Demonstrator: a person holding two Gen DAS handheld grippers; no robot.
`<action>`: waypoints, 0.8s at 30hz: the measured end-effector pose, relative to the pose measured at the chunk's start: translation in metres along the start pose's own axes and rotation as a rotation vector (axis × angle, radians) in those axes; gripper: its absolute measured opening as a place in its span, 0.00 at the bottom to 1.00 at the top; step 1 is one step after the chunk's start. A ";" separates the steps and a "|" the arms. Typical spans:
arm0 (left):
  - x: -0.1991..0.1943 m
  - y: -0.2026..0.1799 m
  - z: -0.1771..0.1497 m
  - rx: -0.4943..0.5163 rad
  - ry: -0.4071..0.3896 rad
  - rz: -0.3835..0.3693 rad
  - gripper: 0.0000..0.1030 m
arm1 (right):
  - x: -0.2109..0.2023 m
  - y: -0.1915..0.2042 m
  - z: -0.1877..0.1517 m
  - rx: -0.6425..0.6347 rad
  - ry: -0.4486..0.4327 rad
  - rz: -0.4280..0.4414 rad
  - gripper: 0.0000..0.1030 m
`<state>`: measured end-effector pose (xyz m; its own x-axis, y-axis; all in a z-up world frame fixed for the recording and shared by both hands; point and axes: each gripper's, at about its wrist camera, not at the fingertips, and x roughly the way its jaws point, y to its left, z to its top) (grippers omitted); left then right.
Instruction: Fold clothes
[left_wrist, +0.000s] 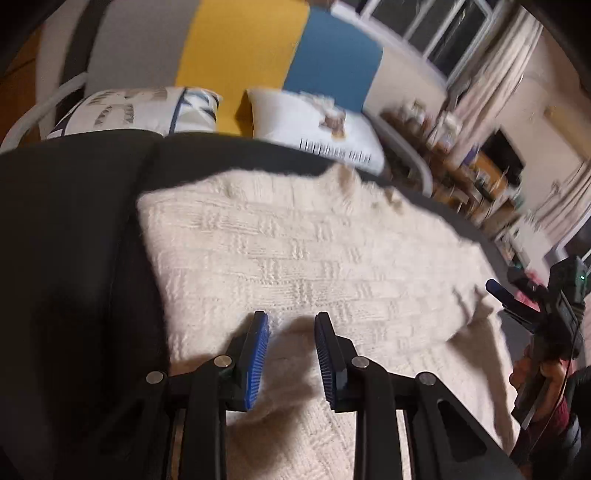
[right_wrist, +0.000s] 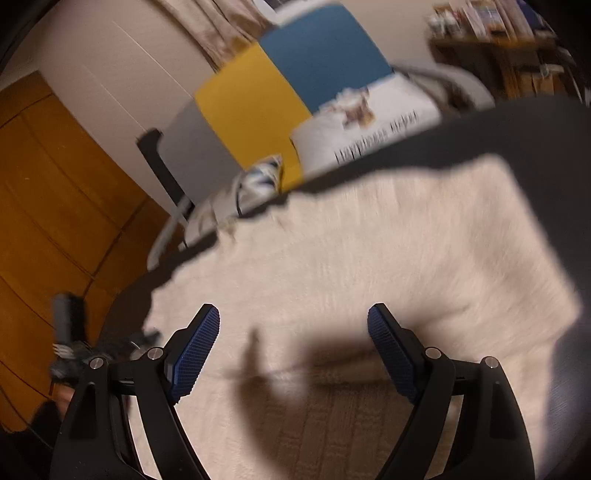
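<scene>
The left gripper (left_wrist: 291, 325) has its jaws parted by a narrow gap, with nothing between the blue ribbed pads (left_wrist: 256, 360); they hang just over a cream knitted sweater (left_wrist: 295, 251), whose fabric shows in the gap. The right gripper (right_wrist: 293, 321) stands with its jaws spread wide and empty, above the same sweater (right_wrist: 369, 258), and throws a dark shadow (right_wrist: 314, 369) on the knit between its fingers.

In the left wrist view the sweater lies spread flat from 6 o'clock out to 12 and 3 o'clock, with a raised fold running across it toward 3 o'clock (the basket-weave knit is clear near the jaws and blurred farther off). It rests on a dark bed cover (left_wrist: 74, 240), which fills the frame from 7 to 10 o'clock. At 4 o'clock the other gripper (left_wrist: 517, 299) shows at the sweater's edge, held by a hand (left_wrist: 539, 373).

Beyond the cover, at 11 to 1 o'clock, two white printed pillows (left_wrist: 317, 125) lean against a headboard (left_wrist: 240, 48) of grey, yellow and blue panels. At 2 o'clock are windows (left_wrist: 443, 33), pale curtains and cluttered shelves, all blurred. In the right wrist view an orange-brown wooden wardrobe (right_wrist: 55, 203) fills 8 to 10 o'clock
</scene>
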<state>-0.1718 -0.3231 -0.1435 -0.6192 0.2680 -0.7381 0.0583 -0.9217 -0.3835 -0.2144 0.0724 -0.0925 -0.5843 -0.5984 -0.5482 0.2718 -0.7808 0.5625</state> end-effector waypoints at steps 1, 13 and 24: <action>-0.001 0.002 -0.001 -0.017 -0.005 0.004 0.25 | -0.002 -0.004 0.006 0.012 -0.006 -0.002 0.85; -0.032 -0.022 -0.012 -0.050 -0.036 -0.064 0.27 | -0.037 -0.082 -0.011 0.435 -0.108 0.241 0.87; -0.050 0.012 -0.055 -0.359 -0.042 -0.212 0.28 | -0.013 -0.081 -0.012 0.442 -0.064 0.124 0.87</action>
<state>-0.0974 -0.3324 -0.1419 -0.6776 0.4230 -0.6016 0.1909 -0.6888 -0.6994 -0.2201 0.1410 -0.1385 -0.6174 -0.6597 -0.4285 -0.0014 -0.5438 0.8392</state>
